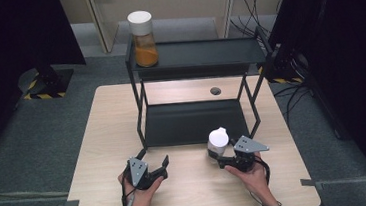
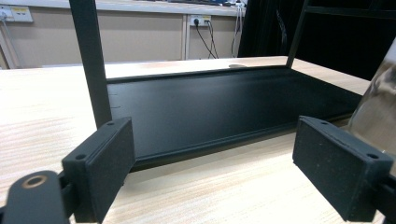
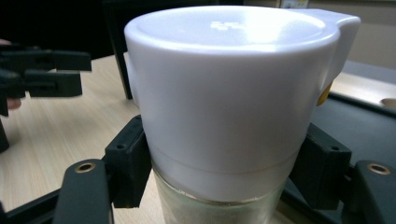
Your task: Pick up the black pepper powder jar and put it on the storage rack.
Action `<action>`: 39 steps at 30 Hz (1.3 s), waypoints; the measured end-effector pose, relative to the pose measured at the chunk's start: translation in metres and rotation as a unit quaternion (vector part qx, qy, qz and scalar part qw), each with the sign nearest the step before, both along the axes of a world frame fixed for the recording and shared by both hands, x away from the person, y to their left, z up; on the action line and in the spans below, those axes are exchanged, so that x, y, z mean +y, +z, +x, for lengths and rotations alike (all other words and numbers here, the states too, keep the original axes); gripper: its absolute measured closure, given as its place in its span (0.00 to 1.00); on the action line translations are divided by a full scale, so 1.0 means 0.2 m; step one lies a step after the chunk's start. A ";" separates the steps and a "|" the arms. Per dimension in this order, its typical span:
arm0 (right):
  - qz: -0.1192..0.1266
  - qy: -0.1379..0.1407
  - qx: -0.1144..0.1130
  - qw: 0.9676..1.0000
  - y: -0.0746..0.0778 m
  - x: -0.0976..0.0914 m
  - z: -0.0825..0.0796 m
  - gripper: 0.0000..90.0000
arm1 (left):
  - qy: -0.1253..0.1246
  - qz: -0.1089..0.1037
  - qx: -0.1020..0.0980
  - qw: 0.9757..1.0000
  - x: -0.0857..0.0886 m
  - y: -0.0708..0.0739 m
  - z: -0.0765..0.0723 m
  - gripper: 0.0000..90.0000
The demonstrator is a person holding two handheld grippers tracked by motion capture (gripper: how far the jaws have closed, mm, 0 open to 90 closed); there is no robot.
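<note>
R gripper (image 1: 224, 155) clamps white-lid jar (image 1: 218, 141) just front of rack (image 1: 195, 123); L gripper (image 1: 152, 167) wide open, empty. Orange jar (image 1: 143, 38) atop rack; this one prob. still to shelve.

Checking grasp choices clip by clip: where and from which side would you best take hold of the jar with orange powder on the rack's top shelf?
Grip the jar on its glass body just under the white lid, coming level from the front, the person's side. It stands upright at the top shelf's left front corner, open from that side. The left tool is open and free; the right tool is shut on another jar.
</note>
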State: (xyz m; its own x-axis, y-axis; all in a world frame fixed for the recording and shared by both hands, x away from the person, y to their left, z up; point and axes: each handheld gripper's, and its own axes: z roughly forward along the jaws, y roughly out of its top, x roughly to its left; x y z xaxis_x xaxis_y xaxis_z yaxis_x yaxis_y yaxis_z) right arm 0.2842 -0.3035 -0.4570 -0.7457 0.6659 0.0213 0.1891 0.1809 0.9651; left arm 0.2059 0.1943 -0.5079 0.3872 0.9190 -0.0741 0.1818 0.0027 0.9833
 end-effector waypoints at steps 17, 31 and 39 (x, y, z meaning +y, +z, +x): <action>0.041 -0.045 -0.041 0.997 0.14 -0.08 -0.06 0.34 | 0.001 0.000 -0.001 1.000 0.00 0.00 0.00 0.14; 0.057 -0.069 -0.080 0.993 0.29 -0.12 -0.05 0.34 | 0.002 0.003 0.000 1.000 -0.01 0.00 0.00 0.14; 0.065 -0.080 -0.096 0.990 0.37 -0.12 -0.03 0.34 | 0.002 0.002 0.000 1.000 0.00 0.00 0.00 0.14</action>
